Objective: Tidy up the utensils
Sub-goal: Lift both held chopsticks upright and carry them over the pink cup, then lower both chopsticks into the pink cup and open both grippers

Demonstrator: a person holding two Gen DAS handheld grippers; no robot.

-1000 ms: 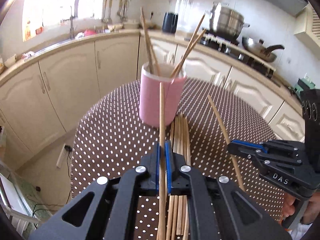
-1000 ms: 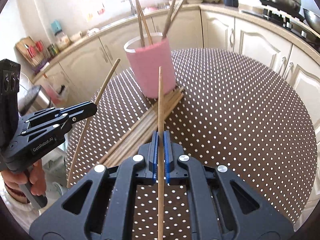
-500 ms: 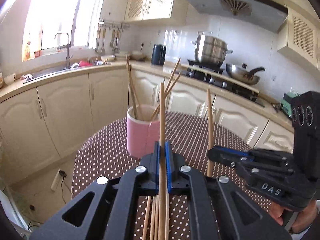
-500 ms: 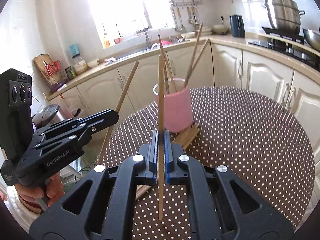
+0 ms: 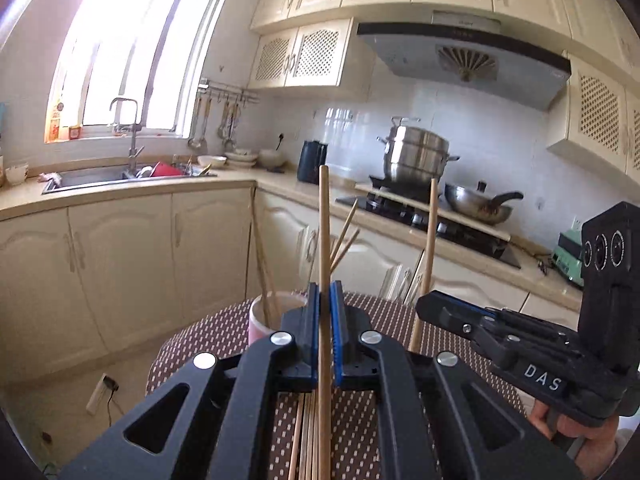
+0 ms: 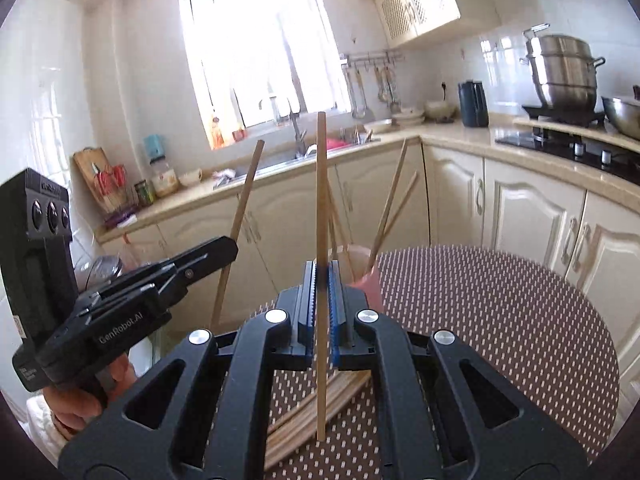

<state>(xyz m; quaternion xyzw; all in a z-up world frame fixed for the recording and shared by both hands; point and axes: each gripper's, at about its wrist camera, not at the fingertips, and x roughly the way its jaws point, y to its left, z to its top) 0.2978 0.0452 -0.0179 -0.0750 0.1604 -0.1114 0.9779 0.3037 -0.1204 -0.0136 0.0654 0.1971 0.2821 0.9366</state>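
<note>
Left gripper [image 5: 325, 312] clamps 1 chopstick [image 5: 325, 240], upright. Right gripper [image 6: 321, 300] clamps another chopstick [image 6: 321, 208], upright. Pink cup [image 5: 260, 320] at 11 o'clock from left gripper; loose chopsticks [image 6: 316, 408] on table [image 6: 500, 320] below.

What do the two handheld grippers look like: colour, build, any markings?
Both are matte black plastic with angular, cut-out finger arms, silver pivot screws and blue ribbed pads. The right gripper carries white "DAS" lettering, the left gripper white "GenRobot.AI". Each has a boxy black block behind with three round lenses in a row. A bare hand grips each handle; no sleeve or cable shows.
</note>
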